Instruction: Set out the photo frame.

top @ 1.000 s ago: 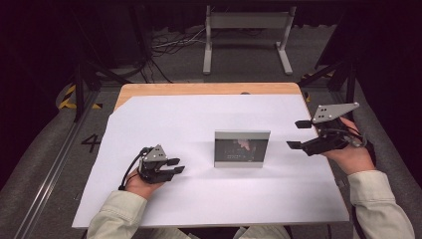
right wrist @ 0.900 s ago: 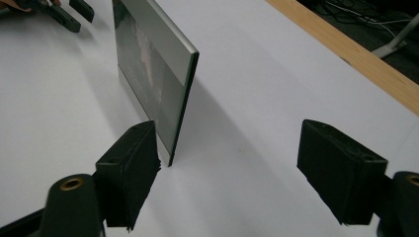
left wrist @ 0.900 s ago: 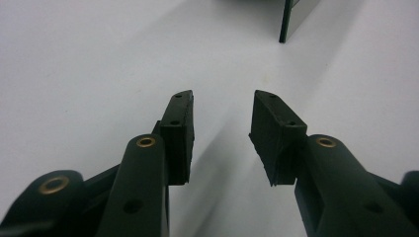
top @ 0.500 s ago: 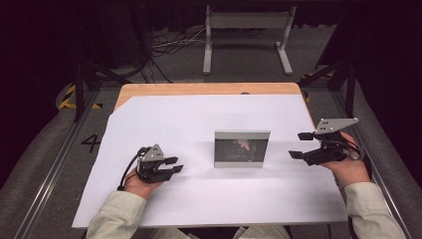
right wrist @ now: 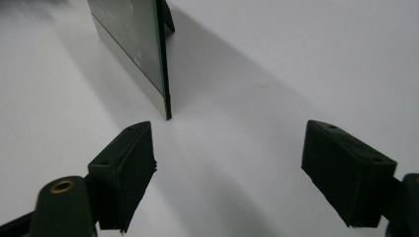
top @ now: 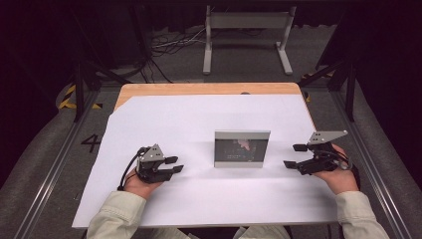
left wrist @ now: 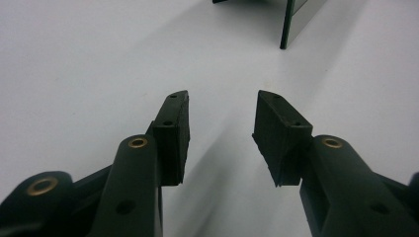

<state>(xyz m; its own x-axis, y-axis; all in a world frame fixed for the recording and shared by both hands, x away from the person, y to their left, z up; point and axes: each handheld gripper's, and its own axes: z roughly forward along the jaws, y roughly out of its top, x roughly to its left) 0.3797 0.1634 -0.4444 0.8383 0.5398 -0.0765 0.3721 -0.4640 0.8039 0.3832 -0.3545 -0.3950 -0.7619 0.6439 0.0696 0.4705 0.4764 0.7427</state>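
Left gripper (top: 172, 165) low over white sheet (top: 199, 199), jaws apart and just been opening, nothing between them, pointing toward frame (top: 242, 149); left hand (top: 139, 181) resting on sheet

Right gripper (top: 294, 155) on far side of frame, jaws spread wide, bare sheet between pads (right wrist: 126, 168), pointing inward at frame's edge (right wrist: 167, 74)

Frame standing upright mid-sheet, between both grippers, touched by neither; silver border, dark glass facing person, prop leg (right wrist: 168, 17) behind

Sheet covers wooden table (top: 209, 88); metal stand (top: 246, 30) on floor beyond
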